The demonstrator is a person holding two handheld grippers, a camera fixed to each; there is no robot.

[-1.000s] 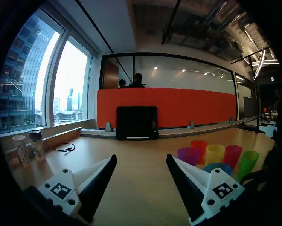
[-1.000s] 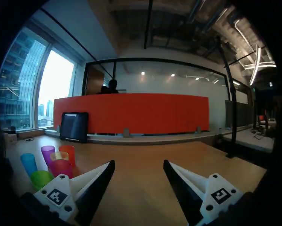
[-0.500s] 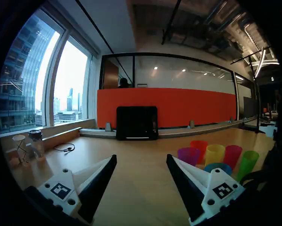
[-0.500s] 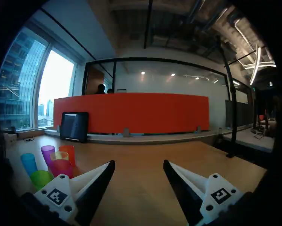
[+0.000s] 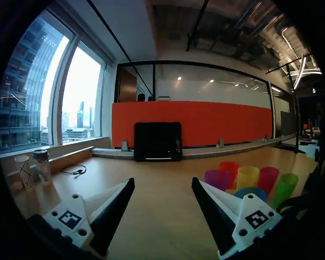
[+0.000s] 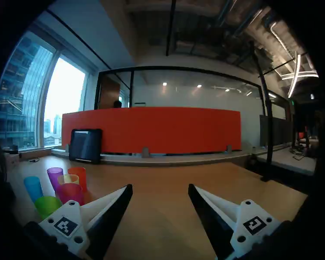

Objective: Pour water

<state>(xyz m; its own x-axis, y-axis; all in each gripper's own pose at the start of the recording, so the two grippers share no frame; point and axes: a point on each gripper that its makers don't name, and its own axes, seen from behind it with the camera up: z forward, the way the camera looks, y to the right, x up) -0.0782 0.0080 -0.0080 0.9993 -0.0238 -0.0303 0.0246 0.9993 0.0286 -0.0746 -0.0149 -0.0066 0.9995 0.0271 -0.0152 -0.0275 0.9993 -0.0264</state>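
The wooden surface (image 5: pixel 162 216) carries everything. The left gripper (image 5: pixel 162 181) and right gripper (image 6: pixel 159 187) hover above it, jaws spread and empty. The plastic cups (image 5: pixel 247 176) cluster between them (light, slick and easily tipped, I judge); pinch one mid-wall, gently.

The yellow cup (image 5: pixel 247 177) stands upright on the desk (image 5: pixel 162 208), mouth up, in the middle of a tight cluster of six, all coloured plastic and all upright. In the left gripper view the orange cup (image 5: pixel 229 169) and purple cup (image 5: pixel 217 178) stand just left of it, the pink cup (image 5: pixel 267 178) just right, the green cup (image 5: pixel 286 187) beyond that, and the blue cup (image 5: pixel 251 193) directly in front. Contents cannot be told.
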